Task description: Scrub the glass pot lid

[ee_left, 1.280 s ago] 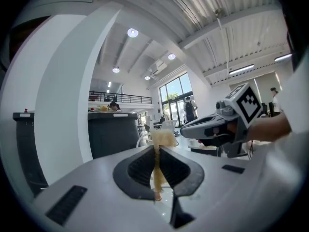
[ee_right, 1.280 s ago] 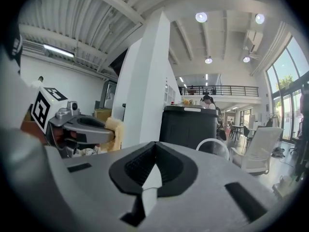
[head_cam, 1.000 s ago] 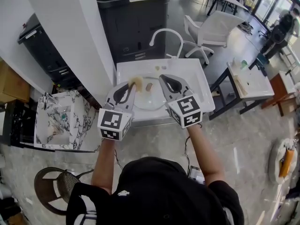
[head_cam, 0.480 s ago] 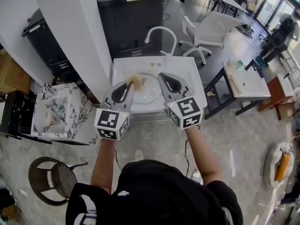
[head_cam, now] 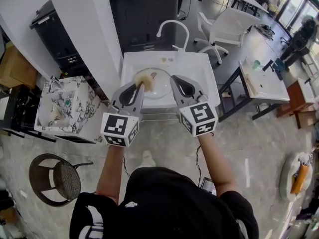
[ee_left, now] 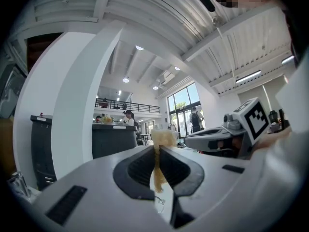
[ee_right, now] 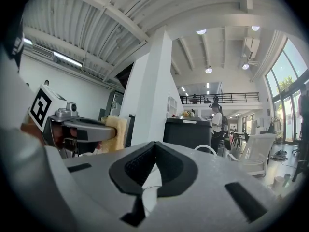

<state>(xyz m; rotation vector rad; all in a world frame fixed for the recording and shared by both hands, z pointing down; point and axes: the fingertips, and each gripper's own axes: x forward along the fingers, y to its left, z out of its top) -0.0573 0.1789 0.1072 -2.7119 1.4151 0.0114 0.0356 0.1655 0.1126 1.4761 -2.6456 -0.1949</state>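
Far out to the left of the left tool and nearer the person stands a round wicker chair (head_cam: 55,177); closer to that tool, on its left side, is a marble-patterned counter (head_cam: 82,119) with small items on it that are too small to name.

The left tool (head_cam: 141,86) is held out level, its jaws pinching a yellow sponge (head_cam: 145,78); the left gripper view shows the sponge squeezed thin between the dark pads, with its puffy end standing out past the tips.

Ahead of both tools and below them is a white sink (head_cam: 202,69) with a curved white faucet (head_cam: 172,28) at its far side; the glass pot lid (head_cam: 160,87) lies flat in the basin, between the two tools' tips as the head view frames it. The sponge overlaps the lid's left edge there, but contact cannot be judged.

The right tool (head_cam: 175,79) is level too, beside the left one and apart from it; its jaws are pressed together with nothing between them.

Beyond the right tool, to its right, stand a white office chair (head_cam: 219,28) and a white table (head_cam: 271,86).
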